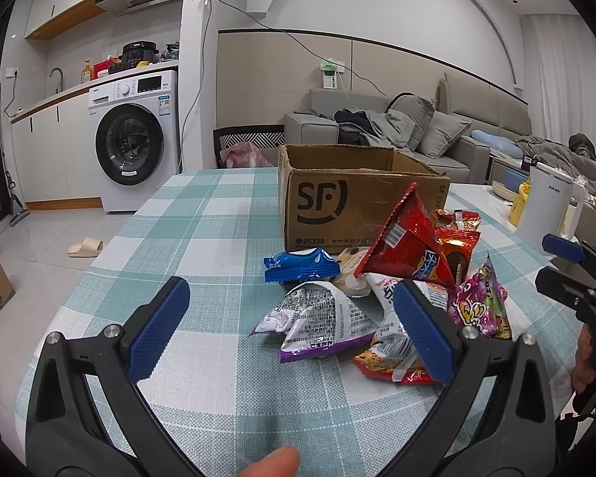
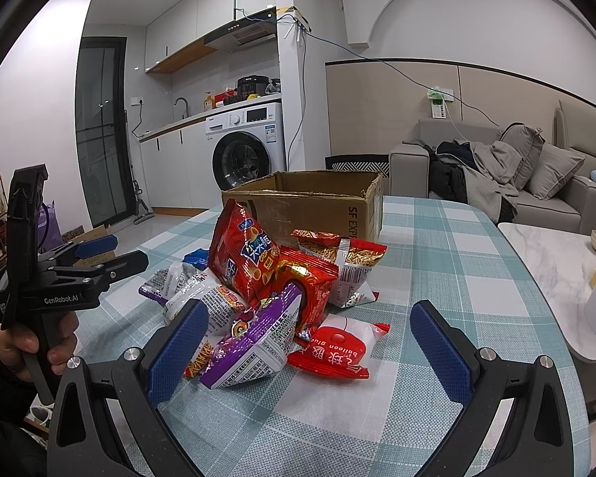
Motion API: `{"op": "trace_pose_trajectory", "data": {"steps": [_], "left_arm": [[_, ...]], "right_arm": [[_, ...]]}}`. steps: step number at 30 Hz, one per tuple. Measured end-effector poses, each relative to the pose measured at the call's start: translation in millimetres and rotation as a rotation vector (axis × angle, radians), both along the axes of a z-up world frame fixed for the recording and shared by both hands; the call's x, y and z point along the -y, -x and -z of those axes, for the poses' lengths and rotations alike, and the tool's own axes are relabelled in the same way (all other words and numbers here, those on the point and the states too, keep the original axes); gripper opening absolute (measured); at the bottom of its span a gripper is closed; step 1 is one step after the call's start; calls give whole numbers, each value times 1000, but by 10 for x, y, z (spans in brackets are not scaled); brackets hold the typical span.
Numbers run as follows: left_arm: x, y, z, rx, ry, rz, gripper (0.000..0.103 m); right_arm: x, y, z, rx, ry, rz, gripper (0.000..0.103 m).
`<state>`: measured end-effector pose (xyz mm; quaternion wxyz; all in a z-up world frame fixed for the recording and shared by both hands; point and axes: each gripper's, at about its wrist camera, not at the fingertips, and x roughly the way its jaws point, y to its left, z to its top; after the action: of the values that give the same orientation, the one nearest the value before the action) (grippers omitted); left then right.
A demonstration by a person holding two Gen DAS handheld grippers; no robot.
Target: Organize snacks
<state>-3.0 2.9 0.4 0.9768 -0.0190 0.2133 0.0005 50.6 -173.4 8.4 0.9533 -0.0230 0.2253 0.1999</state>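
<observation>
Teal-and-white checked tablecloth (image 1: 202,238), brown cardboard box (image 1: 337,183), blue packet (image 1: 300,264).

The cardboard box (image 1: 349,202) carries a large "SF" logo, "95338" and a partly hidden "www.sf" address, with "SF EXP" down its side. The red packet (image 2: 333,351) reads "balloon glue", upside down. The left gripper (image 2: 99,256) body is marked "GenRobot.AI".

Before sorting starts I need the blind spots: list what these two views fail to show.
- Inside of the cardboard box: both views, hidden by its own walls.
- Beige packet: left wrist view, mostly covered by the blue packet and tall red bag.
- Print on the silver packet: too small to read.
- White kettle: right wrist view, cut off by the edge.
</observation>
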Motion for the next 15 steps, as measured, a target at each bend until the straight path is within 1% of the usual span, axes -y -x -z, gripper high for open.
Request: {"op": "trace_pose_trajectory", "data": {"steps": [10, 15], "left_arm": [[12, 2, 1, -1, 1, 0, 102], [7, 1, 2, -2, 2, 0, 102]], "right_arm": [[23, 43, -36, -7, 5, 2, 103], [5, 3, 2, -10, 10, 4, 103]]}}
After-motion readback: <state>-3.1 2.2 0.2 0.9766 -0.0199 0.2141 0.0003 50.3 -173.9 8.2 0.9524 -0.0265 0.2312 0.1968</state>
